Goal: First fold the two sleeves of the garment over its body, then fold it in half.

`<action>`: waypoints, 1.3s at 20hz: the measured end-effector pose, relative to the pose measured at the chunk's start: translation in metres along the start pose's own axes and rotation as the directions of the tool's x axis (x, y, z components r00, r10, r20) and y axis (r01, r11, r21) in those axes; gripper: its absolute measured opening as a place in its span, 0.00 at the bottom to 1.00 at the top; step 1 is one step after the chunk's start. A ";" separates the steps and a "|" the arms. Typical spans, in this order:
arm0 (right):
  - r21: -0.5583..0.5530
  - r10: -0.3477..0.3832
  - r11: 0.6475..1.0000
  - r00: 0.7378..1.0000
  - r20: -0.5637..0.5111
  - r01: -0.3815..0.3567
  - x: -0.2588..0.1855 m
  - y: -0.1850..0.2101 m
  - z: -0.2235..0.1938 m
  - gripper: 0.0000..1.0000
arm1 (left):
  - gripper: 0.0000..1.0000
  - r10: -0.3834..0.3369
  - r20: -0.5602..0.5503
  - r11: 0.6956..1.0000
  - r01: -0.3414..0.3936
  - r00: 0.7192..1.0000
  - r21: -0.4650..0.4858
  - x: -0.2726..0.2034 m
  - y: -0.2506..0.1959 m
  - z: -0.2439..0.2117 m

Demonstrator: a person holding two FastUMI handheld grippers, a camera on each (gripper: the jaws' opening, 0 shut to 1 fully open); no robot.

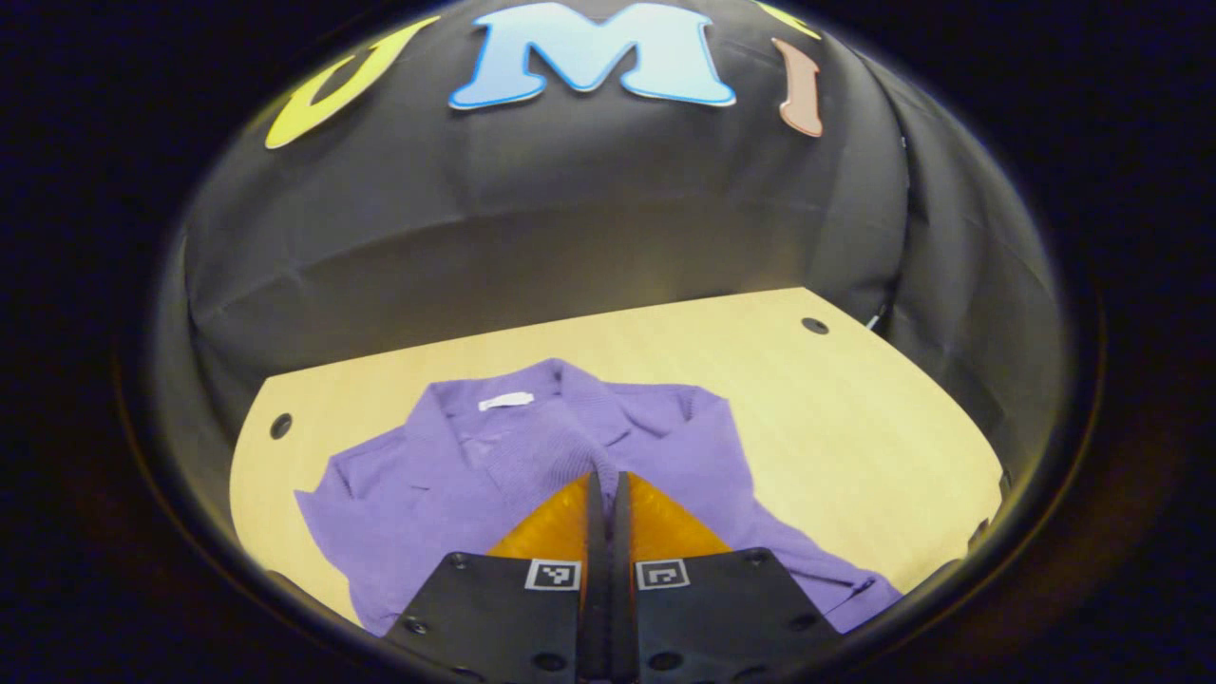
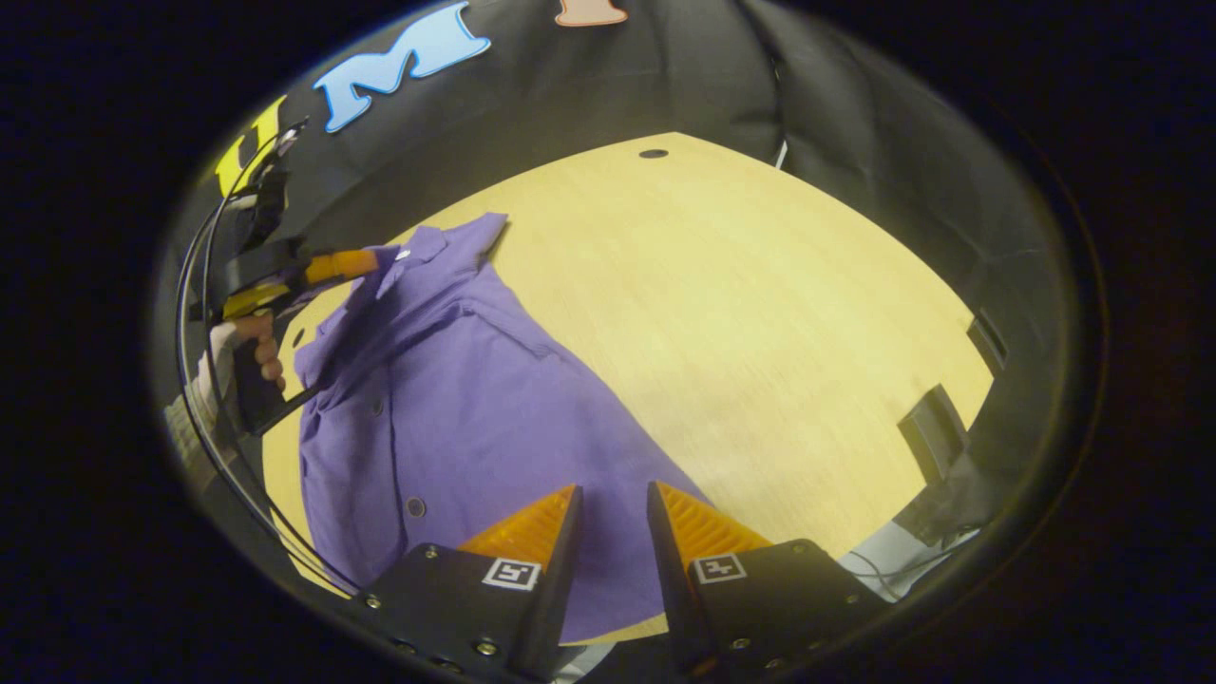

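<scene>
Lying mid-table (image 2: 760,313), shirt (image 2: 456,408); right side bare.

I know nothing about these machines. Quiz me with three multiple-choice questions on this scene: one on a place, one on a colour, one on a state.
1. Where does the shirt lie?
A. wooden table
B. floor
C. chair

2. What colour is the knitted button-up shirt?
A. green
B. purple
C. white

3. How do the right claw's jaws stand?
A. clamped on fabric
B. apart, holding nothing
C. gripping a cup

Answers: 1 A, pale wood shows all around it. 2 B, purple in both views. 3 B, a gap shows between its fingers above the shirt.
</scene>
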State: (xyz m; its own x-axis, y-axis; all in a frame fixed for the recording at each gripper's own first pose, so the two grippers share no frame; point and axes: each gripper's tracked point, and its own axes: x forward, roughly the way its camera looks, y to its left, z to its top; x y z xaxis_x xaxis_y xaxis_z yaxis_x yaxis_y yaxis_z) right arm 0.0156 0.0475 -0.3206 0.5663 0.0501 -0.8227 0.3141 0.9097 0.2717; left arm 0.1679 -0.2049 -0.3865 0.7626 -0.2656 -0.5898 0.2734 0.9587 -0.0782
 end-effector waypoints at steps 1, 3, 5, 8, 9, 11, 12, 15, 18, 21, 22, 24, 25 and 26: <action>0.001 0.002 1.000 1.000 0.000 -0.002 0.000 -0.002 0.000 0.41 | 0.07 0.004 -0.006 1.000 -0.004 1.000 0.012 0.004 -0.007 -0.001; 0.003 0.006 1.000 1.000 -0.003 -0.006 0.000 -0.003 0.001 0.44 | 0.07 0.041 -0.020 0.998 -0.040 0.999 0.042 0.011 -0.010 -0.005; -0.003 0.012 1.000 1.000 -0.011 -0.012 0.002 -0.004 0.000 0.43 | 0.07 0.025 -0.049 0.999 -0.023 0.998 0.048 0.015 -0.018 -0.014; -0.024 0.024 0.999 0.999 -0.031 -0.025 0.002 -0.004 -0.004 0.39 | 0.31 -0.022 -0.066 0.999 0.025 0.998 0.032 0.010 -0.028 -0.023; -0.028 0.032 0.999 0.999 -0.038 -0.033 0.004 -0.001 -0.005 0.49 | 0.46 -0.019 -0.059 0.999 0.022 0.998 0.040 0.006 -0.026 -0.021; -0.043 0.034 0.998 0.998 -0.043 -0.036 0.007 0.000 -0.004 0.55 | 0.77 -0.022 -0.052 0.998 0.026 0.998 0.061 -0.003 -0.027 -0.024; -0.048 0.043 0.998 0.998 -0.047 -0.045 0.007 0.003 -0.005 0.62 | 0.77 -0.025 -0.052 0.997 0.029 0.998 0.068 -0.008 -0.026 -0.027; -0.078 0.049 0.996 0.997 -0.053 -0.053 0.011 0.008 -0.004 0.69 | 0.80 -0.024 -0.052 0.998 0.027 0.998 0.055 -0.025 -0.020 -0.034; -0.126 0.060 0.990 0.996 -0.073 -0.069 0.012 0.016 -0.006 0.70 | 0.78 -0.004 -0.070 1.000 0.004 0.998 0.012 -0.049 -0.002 -0.052; -0.169 0.065 0.982 0.993 -0.097 -0.081 0.018 0.024 -0.011 0.91 | 0.81 0.046 -0.100 0.999 -0.046 0.994 -0.002 -0.076 0.027 -0.080; -0.182 0.066 0.980 0.992 -0.106 -0.085 0.020 0.026 -0.012 0.91 | 0.82 0.063 -0.111 0.998 -0.064 0.992 -0.008 -0.086 0.037 -0.091; -0.220 0.060 0.972 0.991 -0.119 -0.085 0.024 0.030 -0.014 0.92 | 0.81 0.092 -0.135 0.995 -0.097 0.987 -0.033 -0.111 0.056 -0.116; -0.238 0.055 0.968 0.991 -0.126 -0.084 0.025 0.031 -0.015 0.92 | 0.81 0.107 -0.152 0.992 -0.115 0.983 -0.047 -0.123 0.065 -0.129; -0.252 0.052 0.964 0.990 -0.134 -0.084 0.027 0.033 -0.016 0.91 | 0.81 0.123 -0.168 0.989 -0.134 0.978 -0.059 -0.135 0.072 -0.142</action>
State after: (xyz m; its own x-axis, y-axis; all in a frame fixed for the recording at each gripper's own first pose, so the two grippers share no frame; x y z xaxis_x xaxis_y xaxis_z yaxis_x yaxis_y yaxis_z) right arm 0.0291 0.0849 -0.3416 0.4747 0.1516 -0.8670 0.0633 0.9766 0.2055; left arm 0.0012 -0.0852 -0.4264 0.6811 -0.1252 -0.7214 0.1336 0.9900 -0.0456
